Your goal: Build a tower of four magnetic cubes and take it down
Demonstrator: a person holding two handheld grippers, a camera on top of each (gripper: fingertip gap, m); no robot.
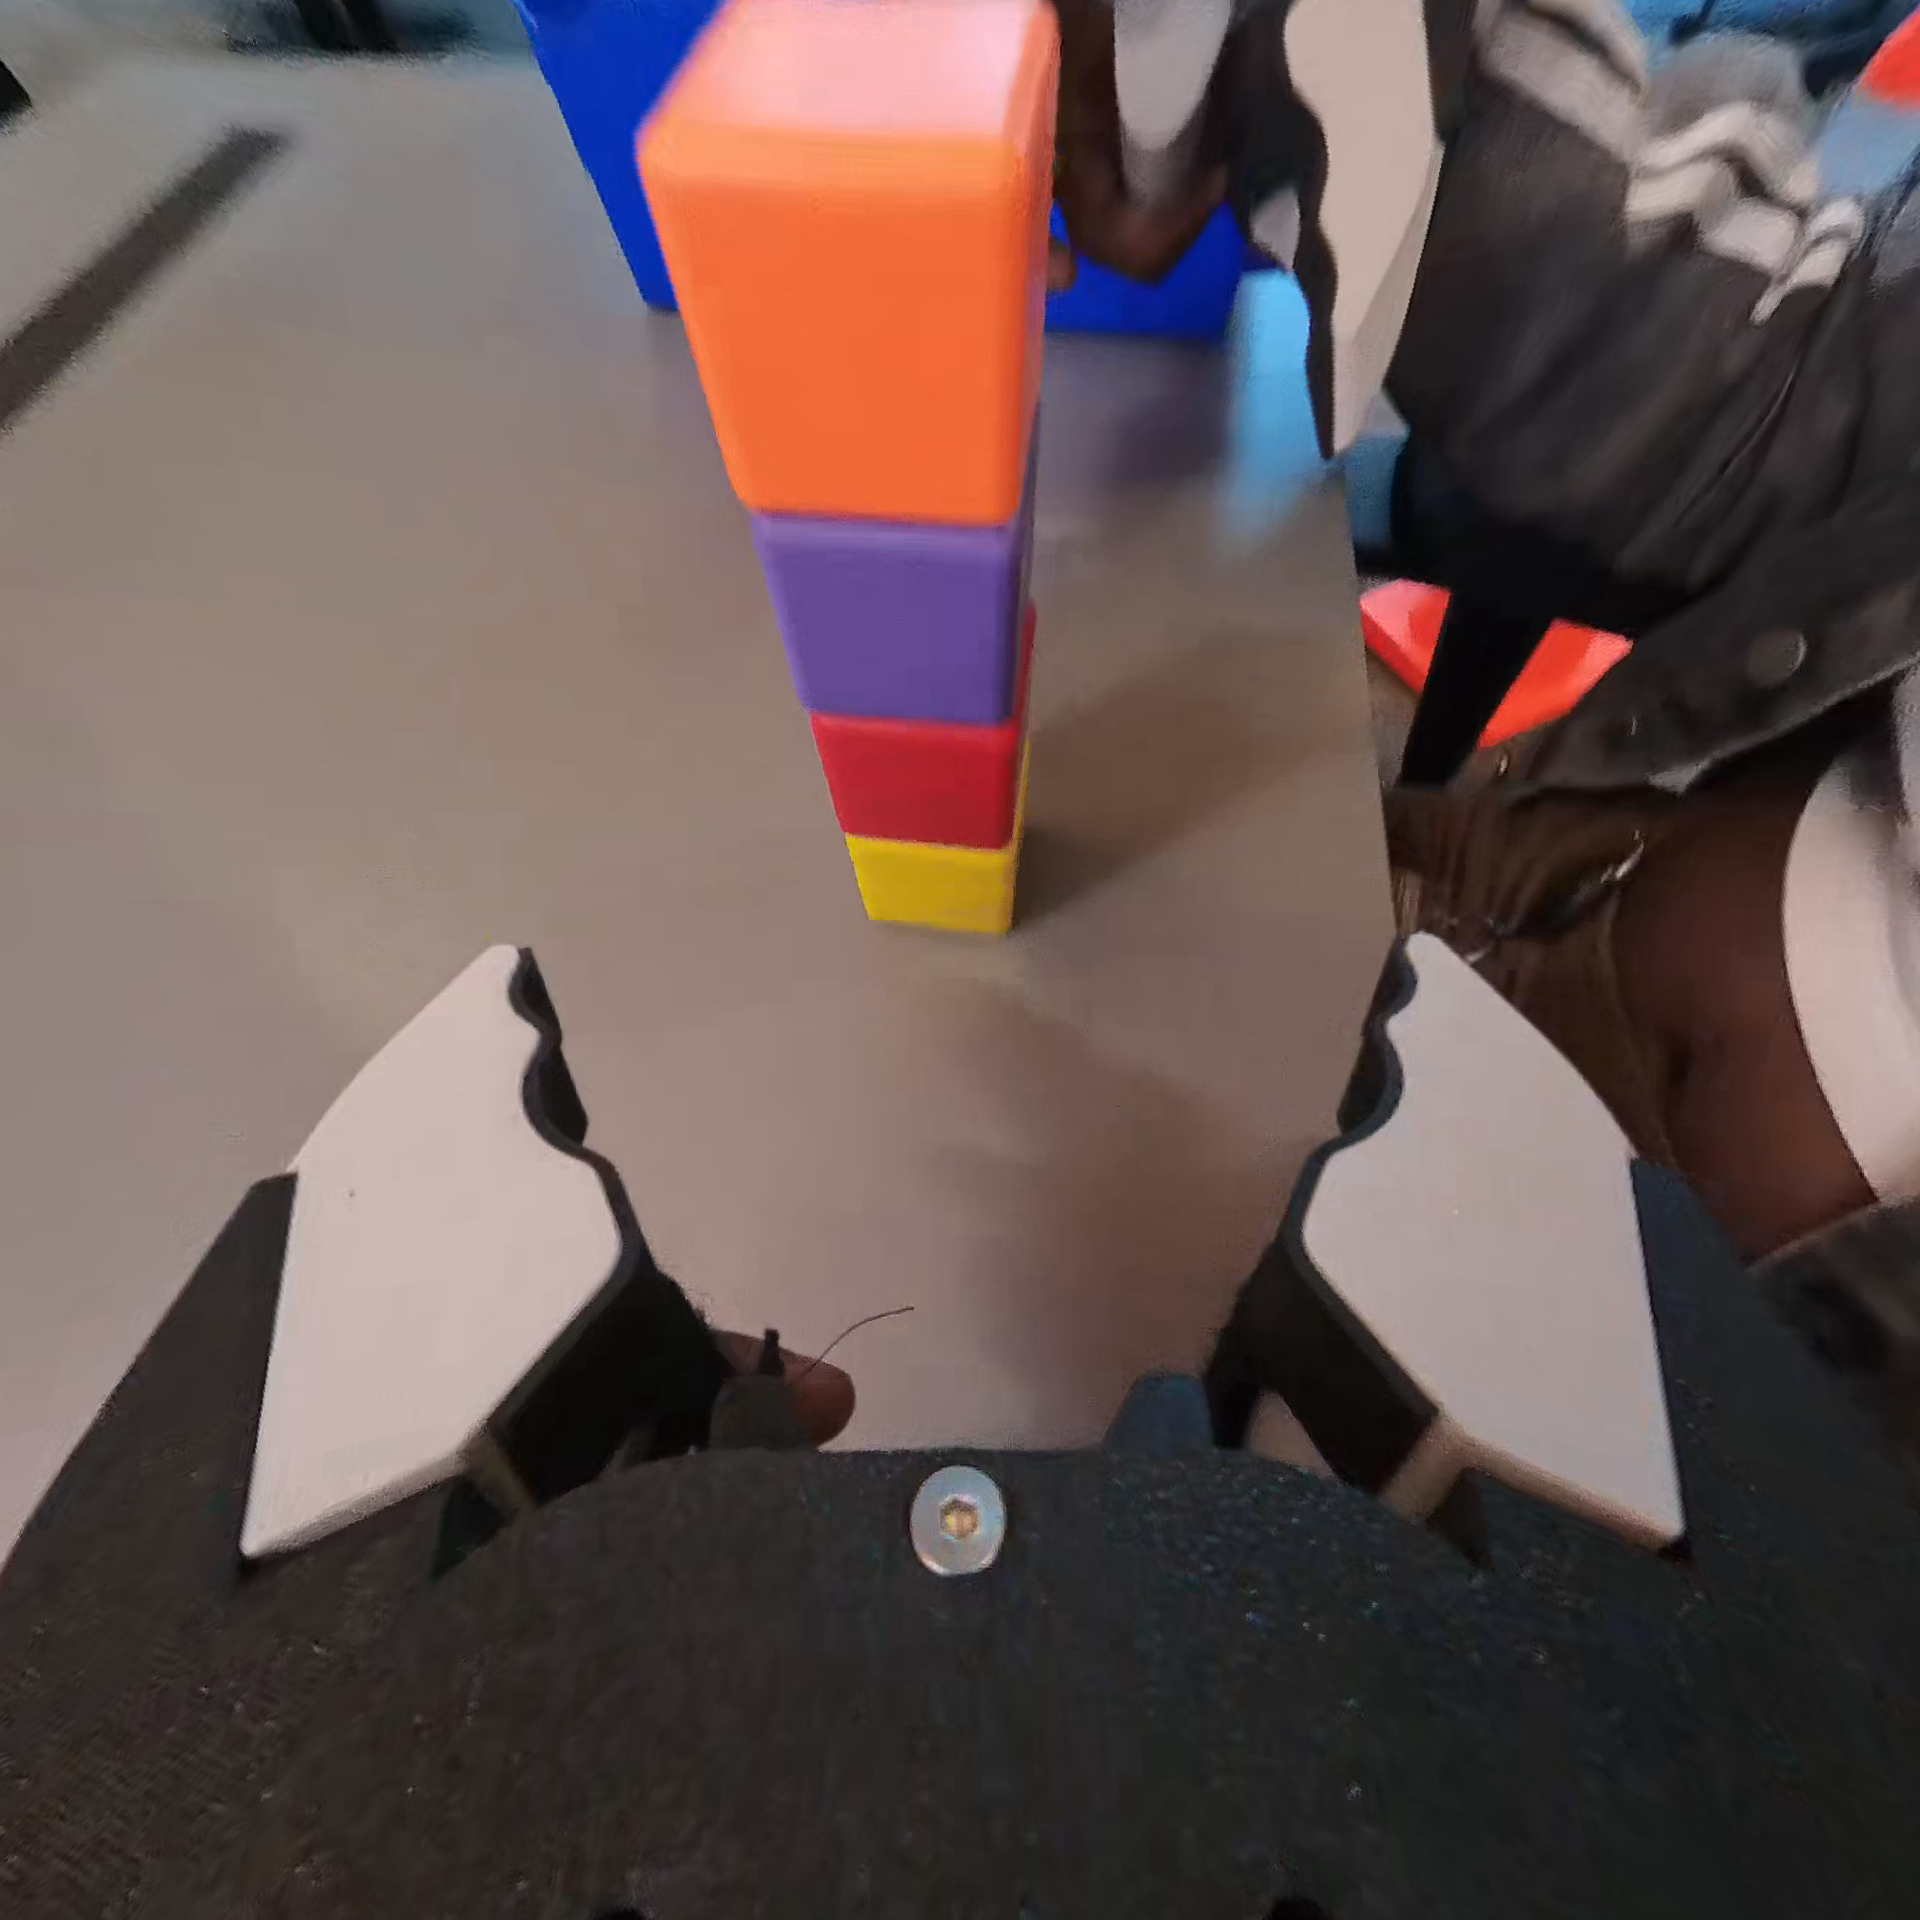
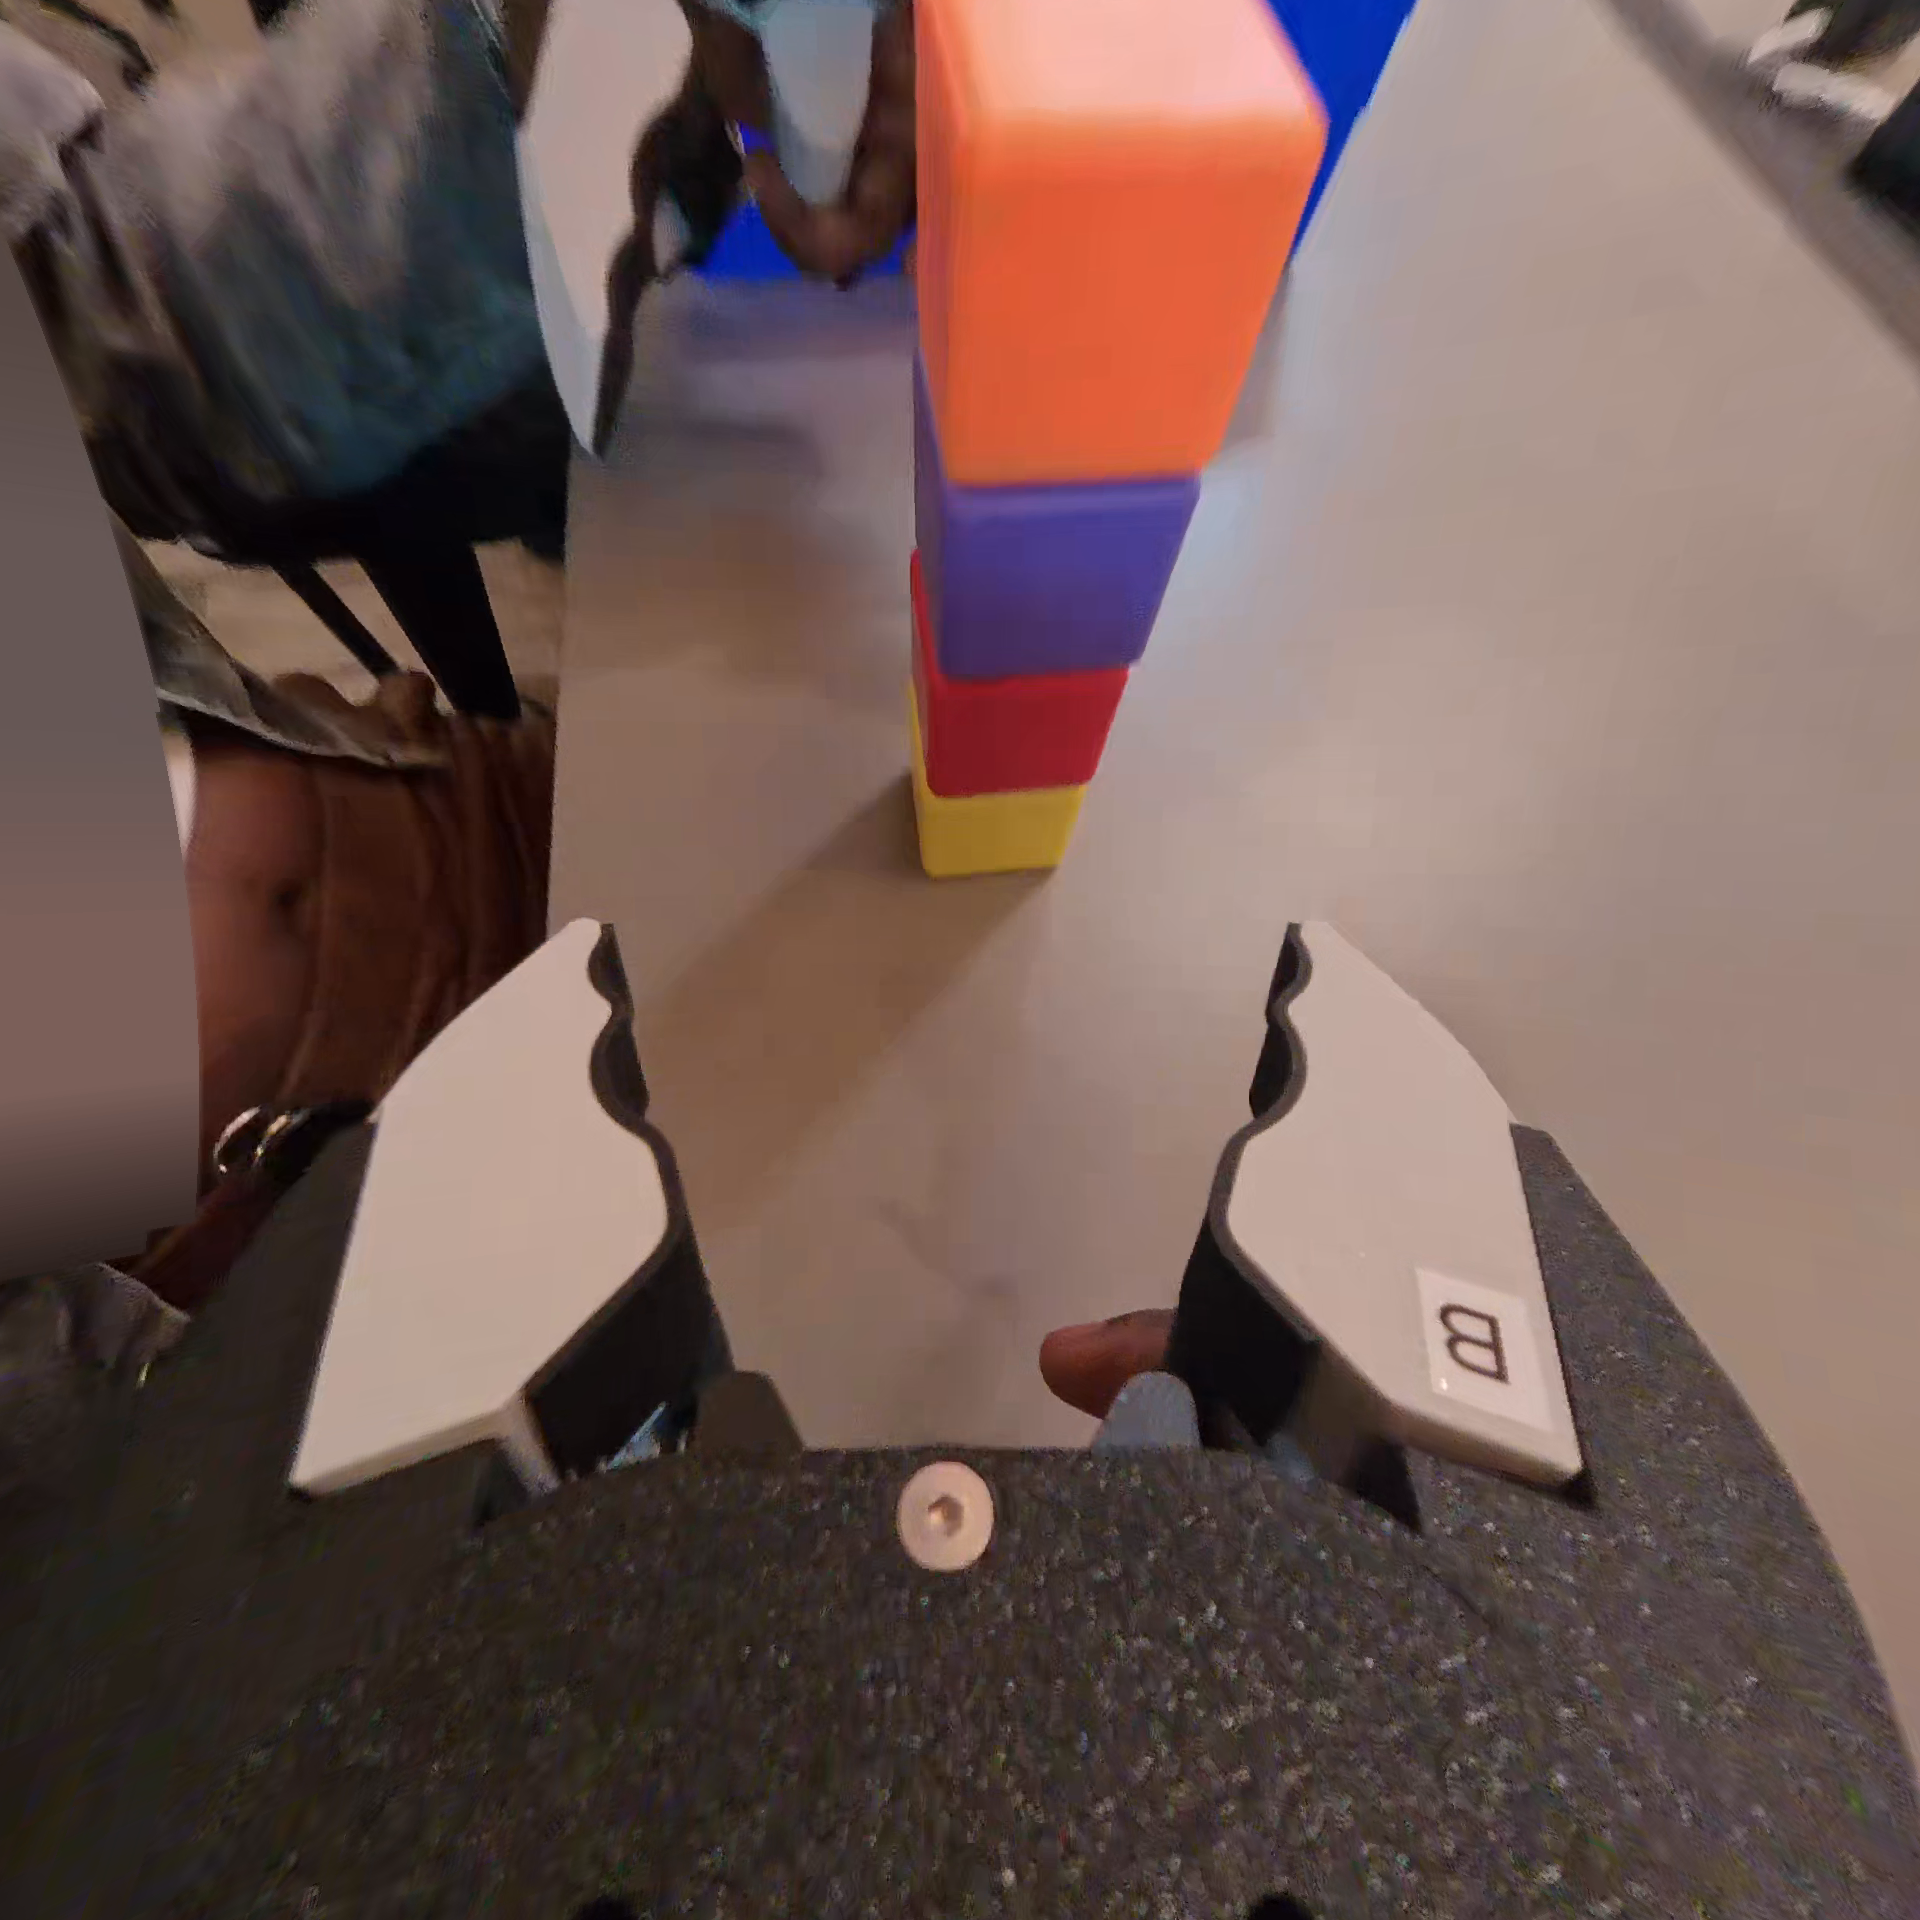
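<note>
Grey and smooth, the counter [image 1: 312,727] is seen beneath both grippers. The left gripper [image 1: 956,951] is held with its jaws spread wide and nothing gripped between its pale fingers [image 1: 436,1195]; the right gripper [image 2: 945,925] is likewise held wide apart and bare. Just beyond both sets of jaws, apart from them, a tower of four smooth plastic cubes is stood upright on the counter: a yellow cube [image 1: 935,883] at the bottom, a red cube [image 1: 914,779] on it, a purple cube [image 1: 899,618] above, and an orange cube [image 1: 862,312] on top. Behind the tower a blue bin [image 1: 592,125] is partly seen.
</note>
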